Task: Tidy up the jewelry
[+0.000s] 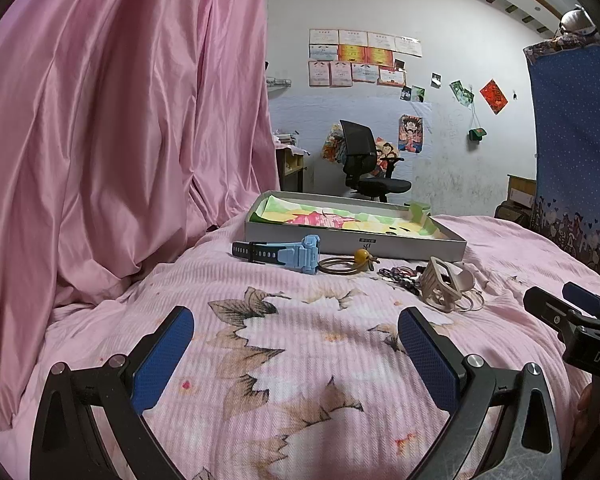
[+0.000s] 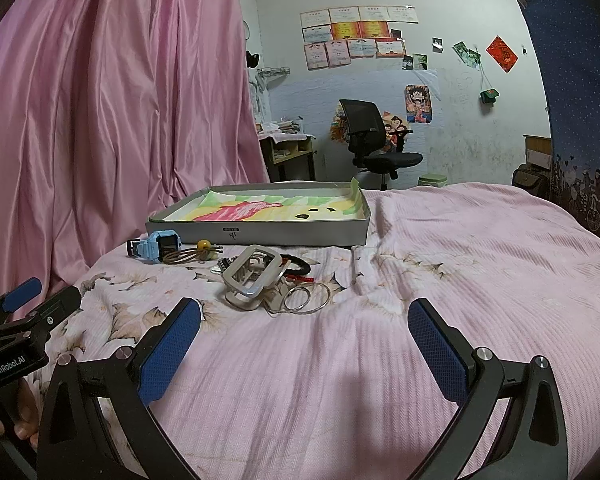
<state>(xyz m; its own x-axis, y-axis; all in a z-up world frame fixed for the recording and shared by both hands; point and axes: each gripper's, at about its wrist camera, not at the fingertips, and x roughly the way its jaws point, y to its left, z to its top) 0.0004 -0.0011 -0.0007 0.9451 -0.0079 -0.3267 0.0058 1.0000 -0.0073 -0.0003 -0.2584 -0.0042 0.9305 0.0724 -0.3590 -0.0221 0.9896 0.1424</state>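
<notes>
A shallow grey box (image 1: 380,245) (image 2: 284,234) lined with a colourful cloth lies on the bed. In front of it lie a blue watch (image 1: 296,255) (image 2: 150,247), a brown hair tie with a yellow bead (image 1: 346,265) (image 2: 198,253), a beige claw clip (image 1: 440,282) (image 2: 252,276), a black band (image 2: 298,266) and thin metal rings (image 2: 306,298). My left gripper (image 1: 296,338) is open and empty, short of the watch. My right gripper (image 2: 304,330) is open and empty, just short of the rings; it also shows in the left wrist view (image 1: 556,300).
A pink floral bedspread (image 2: 460,280) covers the bed. A pink curtain (image 1: 120,120) hangs at the left. A black office chair (image 1: 364,160) stands by the far wall. A blue curtain (image 1: 572,140) hangs at the right.
</notes>
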